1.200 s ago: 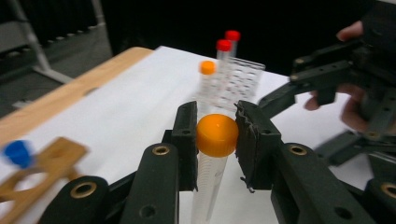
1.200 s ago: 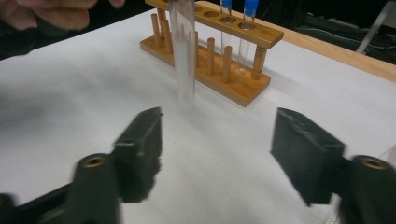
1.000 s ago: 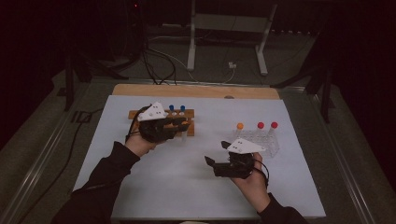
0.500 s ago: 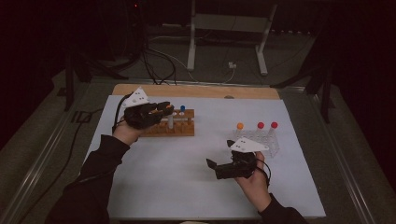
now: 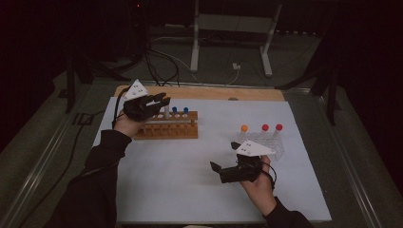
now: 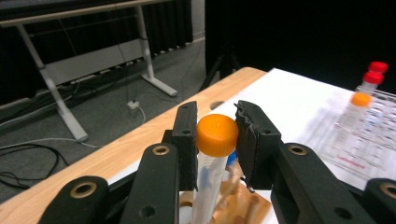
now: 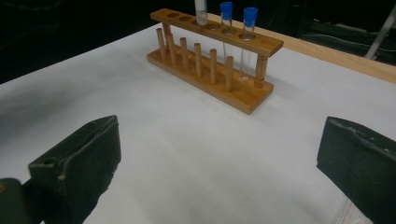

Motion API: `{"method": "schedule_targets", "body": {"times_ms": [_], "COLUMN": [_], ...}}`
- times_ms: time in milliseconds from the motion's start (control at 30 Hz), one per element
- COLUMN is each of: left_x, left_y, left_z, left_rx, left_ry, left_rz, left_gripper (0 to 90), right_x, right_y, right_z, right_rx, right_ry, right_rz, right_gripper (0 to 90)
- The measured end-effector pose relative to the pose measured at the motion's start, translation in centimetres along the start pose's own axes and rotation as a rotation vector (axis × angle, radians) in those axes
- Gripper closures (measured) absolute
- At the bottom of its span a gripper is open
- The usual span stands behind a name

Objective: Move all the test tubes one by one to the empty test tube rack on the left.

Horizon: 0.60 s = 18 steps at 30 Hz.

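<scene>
Orange-capped tube (image 6: 215, 140), clamped just under its cap between the pads of the left hand-held gripper (image 5: 151, 105), stood upright over the wooden rack (image 5: 167, 127) at the far left of the white-covered tabletop (image 5: 190, 180); in the right gripper view its clear lower end (image 7: 201, 11) showed at one of the holes in the rack's top bar, though whether the tip had entered the hole or hung just above it could not be told. Two blue-capped tubes (image 7: 237, 28) occupied holes beside it. The step in hand was judged to be the seating of this tube in the rack (a transfer from the clear rack (image 5: 266, 142) on the right, where an orange-capped and two red-capped tubes stood). The right hand-held gripper (image 5: 227, 166) rested near the tabletop's middle with its jaws having just been opening to their full spread, nothing between them. The next move would call for keeping the tube vertical, lowering it straight through the hole until it bottomed on the base, and only then loosening the pads; a tilt could jam the tube against the bar.
</scene>
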<state>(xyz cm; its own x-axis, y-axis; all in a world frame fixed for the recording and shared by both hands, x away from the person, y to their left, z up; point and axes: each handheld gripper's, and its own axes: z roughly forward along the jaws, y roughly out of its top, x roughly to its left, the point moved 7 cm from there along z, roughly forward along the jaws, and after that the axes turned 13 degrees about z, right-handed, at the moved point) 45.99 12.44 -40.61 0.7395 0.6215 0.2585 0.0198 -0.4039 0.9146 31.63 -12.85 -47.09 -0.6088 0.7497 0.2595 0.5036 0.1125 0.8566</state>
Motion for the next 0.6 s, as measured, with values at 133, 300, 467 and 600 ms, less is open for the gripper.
{"method": "schedule_targets", "body": {"times_ms": [133, 300, 467, 600], "left_x": [0.8, 0.8, 0.7, 0.4], "left_y": [-0.3, -1.1, -2.3, -3.3], "left_z": [0.5, 1.3, 2.1, 2.6], "left_rx": [-0.014, 0.001, 0.024, 0.039], "left_ry": [0.023, 0.034, 0.034, 0.037], "left_rz": [-0.032, -0.035, -0.051, -0.064], "left_gripper": [71.6, 71.6, 71.5, 71.6], "right_x": [0.0, 0.0, 0.1, 0.0], "right_y": [-0.1, -0.1, -0.2, -0.1], "right_z": [0.1, 0.0, 0.0, 0.0], "right_rx": [0.002, 0.0, 0.005, 0.002], "right_ry": [0.008, 0.001, 0.01, 0.011], "right_rz": [-0.002, -0.016, -0.018, -0.016], "right_gripper": [0.0, 0.0, 0.0, 0.0]}}
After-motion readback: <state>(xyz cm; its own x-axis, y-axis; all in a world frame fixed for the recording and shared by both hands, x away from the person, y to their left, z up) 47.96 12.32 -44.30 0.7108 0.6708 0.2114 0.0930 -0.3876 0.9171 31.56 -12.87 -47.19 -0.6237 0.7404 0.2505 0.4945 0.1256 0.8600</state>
